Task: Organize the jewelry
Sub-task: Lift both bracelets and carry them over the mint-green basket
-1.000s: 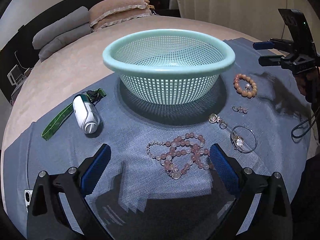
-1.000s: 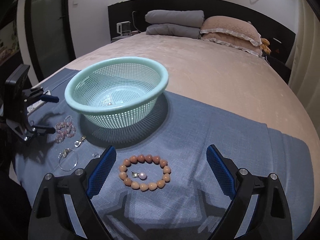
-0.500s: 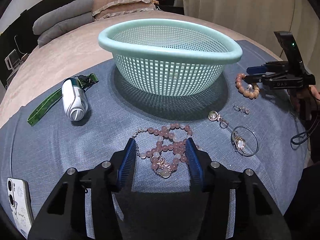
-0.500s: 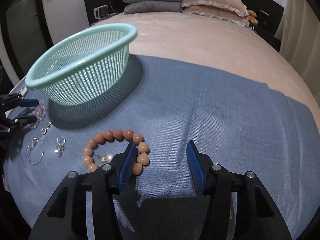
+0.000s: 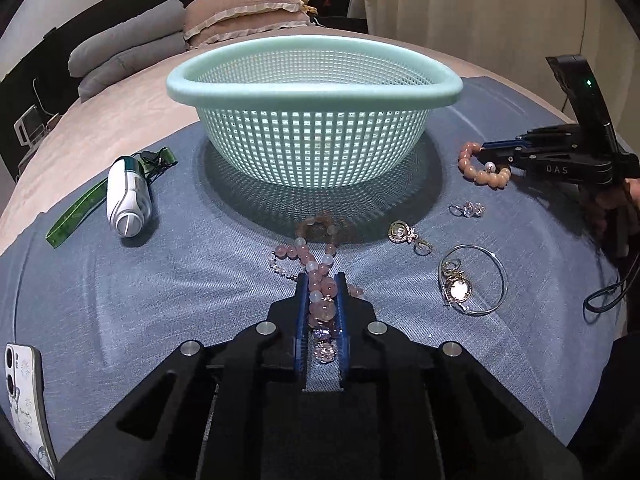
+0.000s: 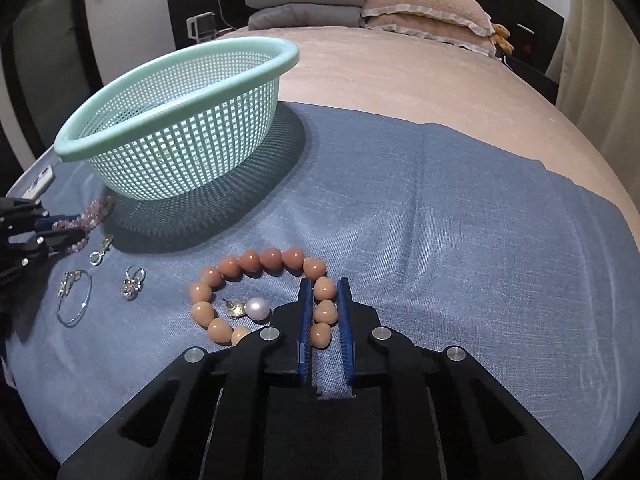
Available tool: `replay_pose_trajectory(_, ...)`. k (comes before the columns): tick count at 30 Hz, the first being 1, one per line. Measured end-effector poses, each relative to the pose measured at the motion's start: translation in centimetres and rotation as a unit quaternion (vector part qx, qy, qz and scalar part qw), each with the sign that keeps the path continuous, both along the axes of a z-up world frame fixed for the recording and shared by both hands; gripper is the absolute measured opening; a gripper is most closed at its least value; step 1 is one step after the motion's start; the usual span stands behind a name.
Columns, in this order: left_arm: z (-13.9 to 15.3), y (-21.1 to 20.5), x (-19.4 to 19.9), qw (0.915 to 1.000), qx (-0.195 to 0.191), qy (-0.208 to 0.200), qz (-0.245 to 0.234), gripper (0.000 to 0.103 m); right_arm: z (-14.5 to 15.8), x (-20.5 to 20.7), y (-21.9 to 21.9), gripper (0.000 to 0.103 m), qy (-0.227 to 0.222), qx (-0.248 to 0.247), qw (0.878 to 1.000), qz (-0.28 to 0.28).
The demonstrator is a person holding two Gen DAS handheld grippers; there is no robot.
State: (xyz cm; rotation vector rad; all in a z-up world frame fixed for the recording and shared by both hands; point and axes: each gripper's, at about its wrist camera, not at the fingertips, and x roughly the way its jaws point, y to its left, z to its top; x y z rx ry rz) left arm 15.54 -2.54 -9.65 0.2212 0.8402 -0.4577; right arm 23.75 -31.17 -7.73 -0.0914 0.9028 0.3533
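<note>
Closing on the pink bead necklace (image 5: 316, 276) lying on the blue cloth (image 5: 180, 280), the left gripper (image 5: 322, 280) pinches its beads; likewise the right gripper (image 6: 324, 286) is closing around the orange bead bracelet (image 6: 256, 276). Beyond both stands the mint basket (image 5: 316, 80), near a bangle (image 5: 476, 280) and earrings (image 5: 468, 210).

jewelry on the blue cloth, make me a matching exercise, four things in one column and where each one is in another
Things:
1. pink beads
2. orange bracelet
3. basket
4. phone

Places or states:
A. at the cloth's near left corner
B. between the right gripper's closing jaws
C. standing on the cloth, beyond the jewelry
D. between the left gripper's jaws

Pairs: 1-D, 2-B, 3-C, 4-A
</note>
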Motion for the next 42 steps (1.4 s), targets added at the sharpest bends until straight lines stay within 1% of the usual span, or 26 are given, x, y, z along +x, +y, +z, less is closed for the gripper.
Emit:
replay_pose_trajectory(2, 0.1, 0.2, -0.1, 1.0000, -0.004, 0.000, 0.003, 0.013, 0.0, 0.0, -0.7, 0.012, 0.010, 0.032, 0.999, -0.008)
replay_pose_trajectory(7, 0.7, 0.3, 0.0, 0.9999, -0.008, 0.011, 0.009, 0.012, 0.5, -0.5, -1.3, 0.011, 0.023, 0.079, 0.997, -0.013)
replay_pose_trajectory(8, 0.9, 0.4, 0.5, 0.9998, -0.009, 0.013, 0.008, 0.012, 0.7, -0.6, -1.1, 0.011, 0.022, 0.078, 0.997, -0.013)
replay_pose_trajectory(12, 1.6, 0.1, 0.1, 0.9999, -0.003, 0.016, 0.002, 0.012, 2.4, -1.5, -0.9, 0.011, 0.005, 0.084, 0.996, -0.021)
replay_pose_trajectory(14, 2.3, 0.0, -0.2, 1.0000, 0.000, 0.010, -0.001, 0.011, 3.6, -2.0, -1.0, 0.011, -0.005, 0.091, 0.996, -0.022)
replay_pose_trajectory(21, 5.6, 0.8, -1.7, 0.9997, -0.017, -0.016, 0.002, 0.011, 7.3, -3.2, -0.7, 0.011, -0.030, 0.095, 0.995, -0.018)
replay_pose_trajectory(23, 6.4, 0.9, -1.8, 0.9997, -0.019, -0.015, -0.003, 0.011, 8.2, -3.7, -0.6, 0.011, -0.038, 0.093, 0.995, -0.015)
replay_pose_trajectory(27, 8.0, 0.9, -1.8, 0.9997, -0.009, -0.023, -0.002, 0.011, 10.1, -4.4, -1.1, 0.011, -0.058, 0.095, 0.994, -0.020)
replay_pose_trajectory(30, 9.0, 0.9, -2.6, 0.9995, -0.007, -0.032, 0.000, 0.011, 11.5, -4.9, -1.2, 0.011, -0.070, 0.095, 0.993, -0.021)
replay_pose_trajectory(36, 11.8, 1.1, -2.2, 0.9986, -0.004, -0.053, 0.004, 0.010, 14.3, -5.0, -0.2, 0.011, -0.099, 0.091, 0.991, -0.011)
replay_pose_trajectory(42, 15.0, 0.5, -1.5, 0.9967, 0.001, -0.081, 0.005, 0.008, 16.5, -4.2, 1.0, 0.011, -0.113, 0.100, 0.989, 0.007)
